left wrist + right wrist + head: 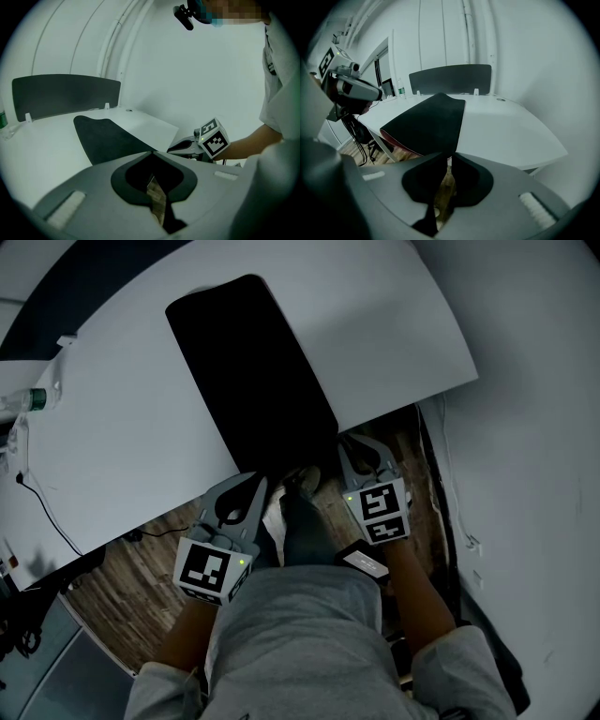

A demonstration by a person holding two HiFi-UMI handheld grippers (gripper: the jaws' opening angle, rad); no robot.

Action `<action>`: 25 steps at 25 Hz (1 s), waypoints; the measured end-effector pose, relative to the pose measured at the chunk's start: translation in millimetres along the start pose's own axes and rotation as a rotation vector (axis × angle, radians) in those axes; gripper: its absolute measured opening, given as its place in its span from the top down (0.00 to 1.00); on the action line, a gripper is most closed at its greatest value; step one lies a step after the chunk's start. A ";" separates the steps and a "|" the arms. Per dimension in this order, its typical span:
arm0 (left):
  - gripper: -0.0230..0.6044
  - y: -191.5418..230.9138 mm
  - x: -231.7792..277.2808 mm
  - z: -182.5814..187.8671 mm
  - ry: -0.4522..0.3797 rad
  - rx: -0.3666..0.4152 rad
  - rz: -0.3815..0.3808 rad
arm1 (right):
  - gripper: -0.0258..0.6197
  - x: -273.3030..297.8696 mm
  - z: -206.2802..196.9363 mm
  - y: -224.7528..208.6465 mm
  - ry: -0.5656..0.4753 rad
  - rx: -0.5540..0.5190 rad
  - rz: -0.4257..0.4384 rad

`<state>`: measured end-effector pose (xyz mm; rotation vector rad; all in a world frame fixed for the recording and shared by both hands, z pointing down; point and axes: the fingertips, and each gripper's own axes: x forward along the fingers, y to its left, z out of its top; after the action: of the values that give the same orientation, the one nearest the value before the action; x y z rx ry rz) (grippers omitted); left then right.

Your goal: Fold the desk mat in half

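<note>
White desk (122,427) with a curved far edge and a dark divider panel (65,93) standing upright along its back. Wood-plank floor (131,587) shows below the near edge, and a plain white wall (525,427) is on the right with vertical pipes (468,28) running up it. Far left on the desk there's a clear bottle (28,399) with a green label and a thin black cable (47,512) trailing off the near-left edge, both well apart from the mat. The desk mat (253,371) is black and lies flat around mid-desk, long side pointing away from the person, near short edge right at the desk's near edge. In the right gripper view a reddish underside shows along that edge. The left gripper (251,482) is at the mat's near left corner with its jaw tips together. The corner runs into them and looks pinched. The right gripper (345,444) is at the near right corner, jaws drawn to a thin slit with the mat corner at the tips, so it looks gripped too. Both marker cubes face up, each with a green light on. The person's grey-clad body fills the gap between the two forearms below the desk edge.
</note>
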<state>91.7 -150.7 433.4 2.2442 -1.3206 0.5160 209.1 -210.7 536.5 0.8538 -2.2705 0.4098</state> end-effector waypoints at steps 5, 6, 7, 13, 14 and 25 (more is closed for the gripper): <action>0.93 0.5 -7.8 -0.7 -0.008 0.005 0.002 | 0.95 -12.5 15.2 3.2 -0.050 -0.001 -0.005; 0.93 0.8 -9.7 1.7 -0.011 0.007 0.002 | 0.95 -15.3 19.0 4.5 -0.061 0.001 -0.006; 0.93 1.1 -11.6 4.2 -0.017 0.010 0.001 | 0.95 -18.4 22.6 5.7 -0.071 0.004 -0.007; 0.93 9.3 -27.6 16.0 -0.050 0.027 -0.008 | 0.95 -37.4 43.4 20.6 -0.113 0.041 0.003; 0.93 12.3 -31.2 18.6 -0.050 0.030 -0.009 | 0.95 -39.7 47.5 24.3 -0.117 0.047 0.006; 0.93 50.0 -69.4 44.3 -0.078 0.061 -0.010 | 0.95 -66.6 108.4 58.0 -0.196 0.093 0.015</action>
<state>18.8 -148.5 370.4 2.3413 -1.3483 0.4751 155.7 -190.4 409.0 0.9606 -2.4547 0.4590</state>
